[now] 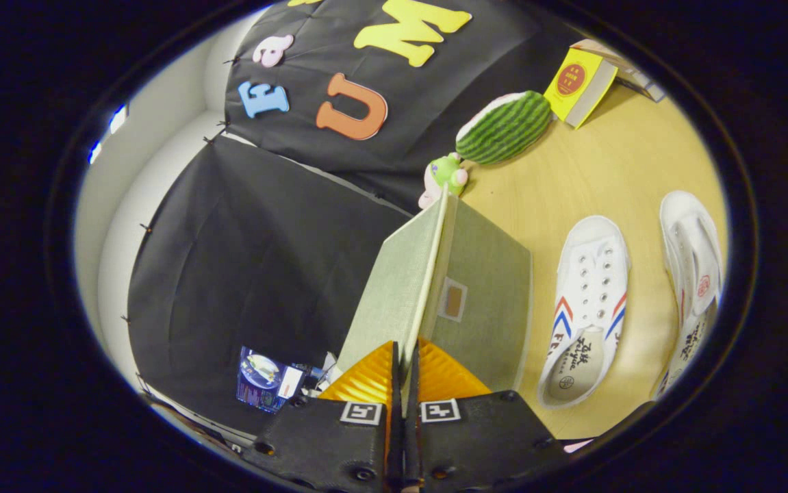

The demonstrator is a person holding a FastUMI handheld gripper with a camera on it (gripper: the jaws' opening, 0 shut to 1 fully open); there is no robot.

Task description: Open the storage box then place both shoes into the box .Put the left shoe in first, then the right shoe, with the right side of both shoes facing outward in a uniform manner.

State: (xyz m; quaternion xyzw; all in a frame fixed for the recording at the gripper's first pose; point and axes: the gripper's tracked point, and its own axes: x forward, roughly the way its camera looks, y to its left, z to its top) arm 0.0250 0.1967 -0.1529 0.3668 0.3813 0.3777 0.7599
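Note:
A green fabric storage box (486, 301) with a small label pocket stands on the wooden table (592, 178), just ahead of the fingers. My gripper (405, 366) is shut on the thin pale edge of the box's lid (394, 287), which runs straight away from the fingertips. The lid panel stands at an angle to the box face, hinged open a little. Two white canvas shoes with red and blue stripes lie side by side beyond the box's far side. The nearer shoe (589, 308) shows its laces and opening. The farther shoe (693, 287) lies on its side.
A watermelon plush (503, 127), a small green toy (445, 174) and a yellow book (578, 85) sit along the table's back by the black cloth wall. A blue packet (267, 376) lies off the table beside the fingers.

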